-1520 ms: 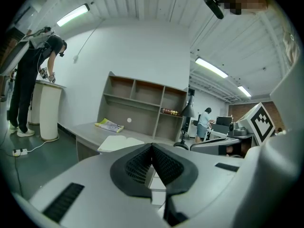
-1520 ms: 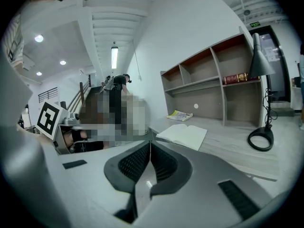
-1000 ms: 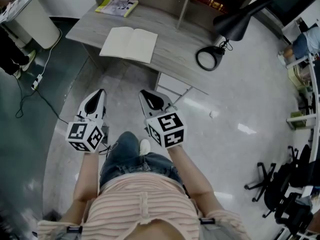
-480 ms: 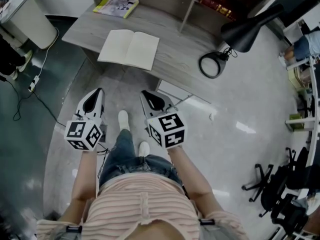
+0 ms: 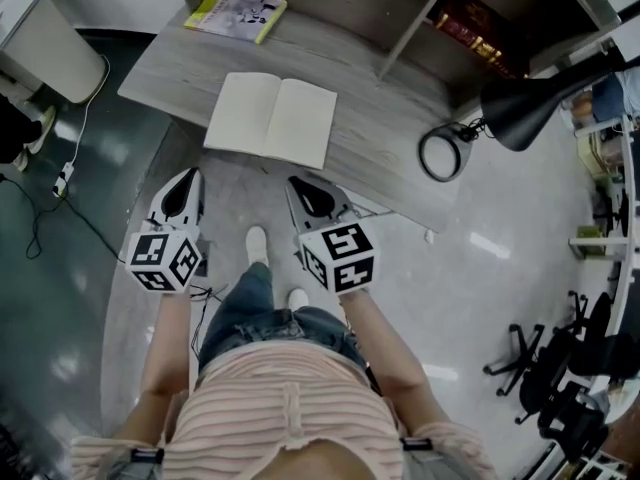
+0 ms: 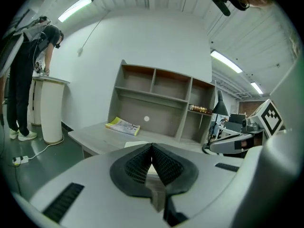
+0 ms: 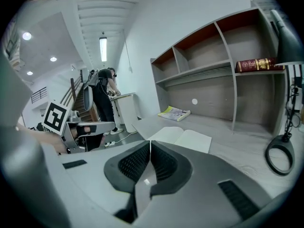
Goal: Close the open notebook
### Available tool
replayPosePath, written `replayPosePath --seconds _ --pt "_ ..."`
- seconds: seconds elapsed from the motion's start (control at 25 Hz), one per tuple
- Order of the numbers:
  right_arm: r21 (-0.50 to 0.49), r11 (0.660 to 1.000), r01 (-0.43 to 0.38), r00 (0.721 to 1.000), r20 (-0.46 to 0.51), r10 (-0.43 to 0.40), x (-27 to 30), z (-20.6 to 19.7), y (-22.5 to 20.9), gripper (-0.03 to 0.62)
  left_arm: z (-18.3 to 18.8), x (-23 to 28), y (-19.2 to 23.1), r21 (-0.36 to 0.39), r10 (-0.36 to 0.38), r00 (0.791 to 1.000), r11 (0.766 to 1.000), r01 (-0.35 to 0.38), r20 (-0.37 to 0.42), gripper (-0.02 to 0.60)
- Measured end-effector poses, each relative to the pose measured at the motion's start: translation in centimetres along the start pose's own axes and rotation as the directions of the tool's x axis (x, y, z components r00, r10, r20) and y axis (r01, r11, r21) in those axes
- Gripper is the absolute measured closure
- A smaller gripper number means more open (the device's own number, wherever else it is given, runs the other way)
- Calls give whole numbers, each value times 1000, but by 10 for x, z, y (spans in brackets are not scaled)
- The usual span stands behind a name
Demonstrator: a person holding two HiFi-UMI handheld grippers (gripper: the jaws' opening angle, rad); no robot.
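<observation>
The open notebook (image 5: 272, 119) lies flat on the grey desk (image 5: 380, 153), blank cream pages up; it also shows in the right gripper view as the notebook (image 7: 183, 138). My left gripper (image 5: 186, 174) hangs over the floor just short of the desk's near edge, jaws shut with nothing between them. My right gripper (image 5: 296, 181) sits beside it at the desk edge, just below the notebook's near right corner, also shut and empty. In the left gripper view the left gripper (image 6: 151, 146) hides most of the notebook.
A yellow booklet (image 5: 235, 12) lies at the desk's back left. A black desk lamp (image 5: 500, 118) with a ring base (image 5: 446, 154) stands at the right. Shelves (image 6: 156, 91) rise behind the desk. A white cylinder bin (image 5: 45, 38) and a person stand at the left.
Both grippers and the person have moved forward toward the desk; the notebook now lies much closer to the fingertips. The jaws stay shut.
</observation>
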State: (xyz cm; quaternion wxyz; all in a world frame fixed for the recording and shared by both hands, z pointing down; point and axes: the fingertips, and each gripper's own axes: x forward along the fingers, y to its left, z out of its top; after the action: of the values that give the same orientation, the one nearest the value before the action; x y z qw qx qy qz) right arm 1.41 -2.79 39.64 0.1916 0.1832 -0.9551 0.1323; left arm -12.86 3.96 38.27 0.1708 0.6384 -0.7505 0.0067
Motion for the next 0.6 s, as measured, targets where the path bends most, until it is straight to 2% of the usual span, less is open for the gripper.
replayPosePath --seconds 0.32,0.6 --pt "26 997 70 997 -32 -69 69 28 -16 576 2 54 62 2 -37 996 999 37 -83 572" --pt "44 990 131 989 -74 -127 105 33 -26 576 -15 86 93 -42 -90 981 996 83 -173 571"
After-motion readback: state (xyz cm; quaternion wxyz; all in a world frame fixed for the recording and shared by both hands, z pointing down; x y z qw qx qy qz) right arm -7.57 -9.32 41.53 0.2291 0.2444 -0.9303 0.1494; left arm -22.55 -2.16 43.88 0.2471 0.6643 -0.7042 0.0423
